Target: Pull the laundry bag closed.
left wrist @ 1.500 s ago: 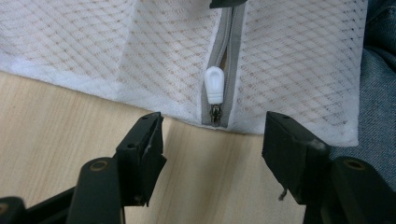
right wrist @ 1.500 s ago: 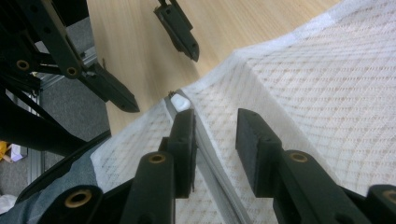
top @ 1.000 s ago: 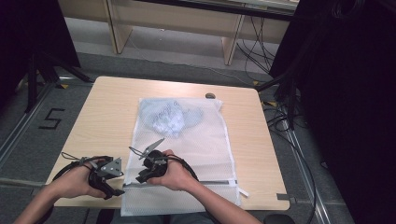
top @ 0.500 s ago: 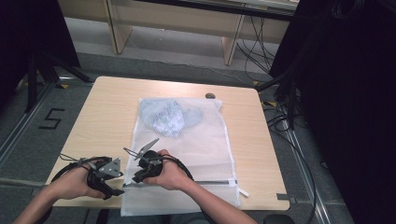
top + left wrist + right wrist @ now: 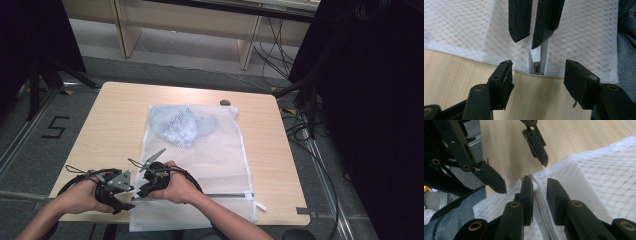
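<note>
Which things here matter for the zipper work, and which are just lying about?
In play:
- white mesh laundry bag
- its grey zipper with white pull tab
- left gripper
- right gripper

Lying about:
- small dark object at the table's far edge

bag (image 5: pixel 215 150): white mesh cloth | table (image 5: pixel 120 115): matt pale wood | zipper (image 5: pixel 537 68): metal

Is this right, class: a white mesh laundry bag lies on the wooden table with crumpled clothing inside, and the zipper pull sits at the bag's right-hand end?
Not quite. The zipper pull sits at the left-hand end of the mesh laundry bag, where both grippers meet, as the high view and left gripper view show. The rest holds: the bag lies on the wooden table with crumpled clothing inside.
</note>
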`<state>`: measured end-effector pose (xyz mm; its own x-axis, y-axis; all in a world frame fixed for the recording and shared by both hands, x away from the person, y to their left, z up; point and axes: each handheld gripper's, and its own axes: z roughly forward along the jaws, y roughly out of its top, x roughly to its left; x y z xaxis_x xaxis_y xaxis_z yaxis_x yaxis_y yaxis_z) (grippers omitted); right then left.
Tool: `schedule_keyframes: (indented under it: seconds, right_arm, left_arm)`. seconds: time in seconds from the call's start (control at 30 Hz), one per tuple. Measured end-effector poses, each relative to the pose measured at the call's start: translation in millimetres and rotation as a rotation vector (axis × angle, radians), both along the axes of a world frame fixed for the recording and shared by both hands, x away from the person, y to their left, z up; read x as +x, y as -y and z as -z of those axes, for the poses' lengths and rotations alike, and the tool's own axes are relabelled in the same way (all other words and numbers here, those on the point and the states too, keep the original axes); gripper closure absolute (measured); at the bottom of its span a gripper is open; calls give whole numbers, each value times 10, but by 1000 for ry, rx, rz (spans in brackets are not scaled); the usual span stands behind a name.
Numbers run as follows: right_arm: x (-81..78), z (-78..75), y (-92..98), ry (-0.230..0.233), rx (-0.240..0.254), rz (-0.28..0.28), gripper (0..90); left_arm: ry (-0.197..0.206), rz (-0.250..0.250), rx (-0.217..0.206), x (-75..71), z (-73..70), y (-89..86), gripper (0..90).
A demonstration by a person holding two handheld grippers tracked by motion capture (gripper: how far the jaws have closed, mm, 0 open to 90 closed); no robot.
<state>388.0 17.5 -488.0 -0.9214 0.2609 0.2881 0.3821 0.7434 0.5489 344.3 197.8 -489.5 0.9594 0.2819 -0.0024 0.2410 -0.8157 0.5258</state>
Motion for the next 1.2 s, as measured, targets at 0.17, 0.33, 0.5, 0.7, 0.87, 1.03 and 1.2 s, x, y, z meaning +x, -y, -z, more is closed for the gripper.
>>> schedule_keyframes:
  seconds: [0.17, 0.33, 0.5, 0.7, 0.87, 1.03, 1.2]
  right_arm:
    - [6, 24, -33, -22, -17, 2, 736]
    - [18, 60, -54, -50, -12, 3, 733]
    - [10, 63, -77, -44, -16, -17, 799]
    - [3, 52, -79, -61, -21, -12, 825]
    - [1, 37, -77, -69, -25, -18, 816]
    - [7, 56, -89, -29, -36, -57, 775]
    - [-87, 46, -111, 1, -110, -80, 722]
  left_arm:
    - [-6, 2, 0, 4, 1, -10, 395]
    - [-4, -6, 3, 7, 8, -28, 395]
    - [-3, -4, 4, 6, 10, -26, 394]
    - [-1, -3, 5, 3, 12, -28, 394]
    - [-3, -2, 5, 2, 12, -28, 394]
    - [-4, -1, 6, 0, 13, -28, 395]
    - [50, 114, 15, 90, 6, -22, 395]
